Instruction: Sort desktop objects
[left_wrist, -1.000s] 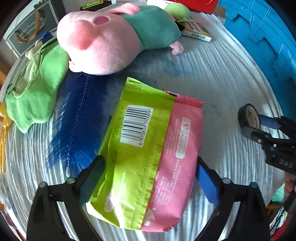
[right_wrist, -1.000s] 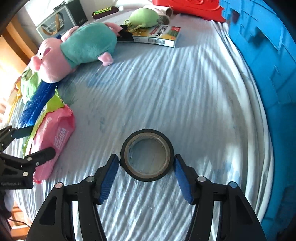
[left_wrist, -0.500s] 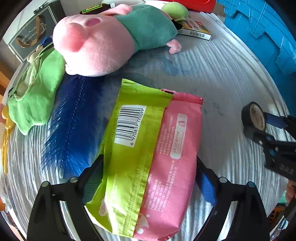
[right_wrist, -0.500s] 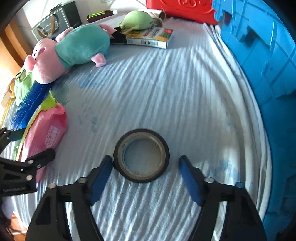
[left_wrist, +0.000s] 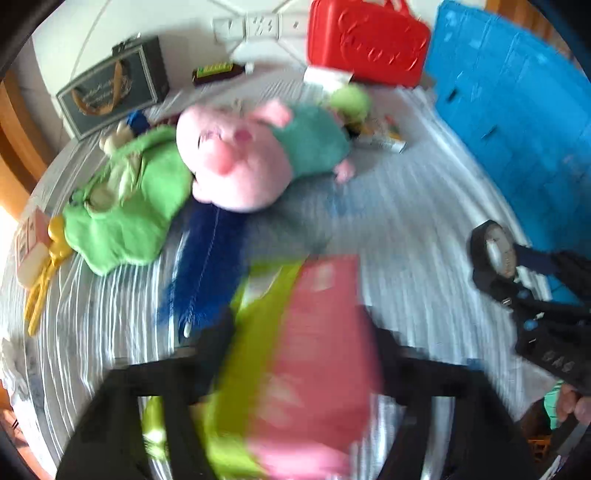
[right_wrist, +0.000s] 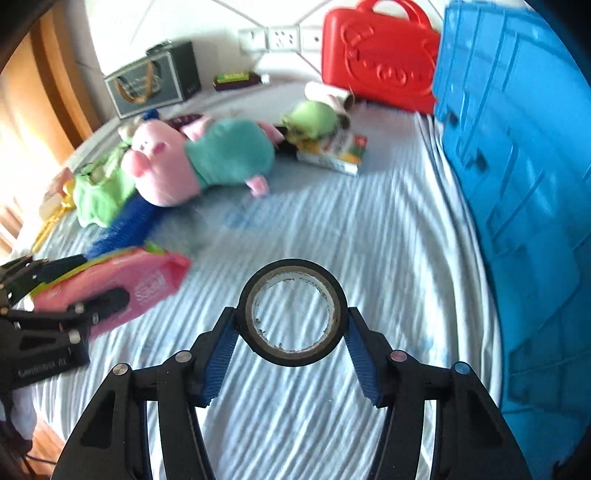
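Observation:
A green and pink wipes pack (left_wrist: 303, 350) sits blurred between the fingers of my left gripper (left_wrist: 295, 328), whose jaws are closing and squeeze its sides. The right wrist view shows the same wipes pack (right_wrist: 122, 280) tilted off the striped cloth in the left gripper (right_wrist: 85, 284). My right gripper (right_wrist: 291, 317) is shut on a black tape roll (right_wrist: 291, 267), pads on both sides of its rim, held above the cloth. From the left wrist view, the tape roll (left_wrist: 491, 247) hangs in the right gripper (left_wrist: 498, 266) at the right.
A pink pig plush (left_wrist: 236, 166), green cloth (left_wrist: 125, 218) and blue feather brush (left_wrist: 199, 273) lie at the left. A tall blue crate (right_wrist: 517, 184) lines the right side. A red case (right_wrist: 376, 70), dark box (left_wrist: 114, 92) and printed carton (right_wrist: 332, 151) sit at the back.
Both grippers closed on their objects and rose. The wipes pack and the tape roll left the cloth, and more of the back wall has come into view.

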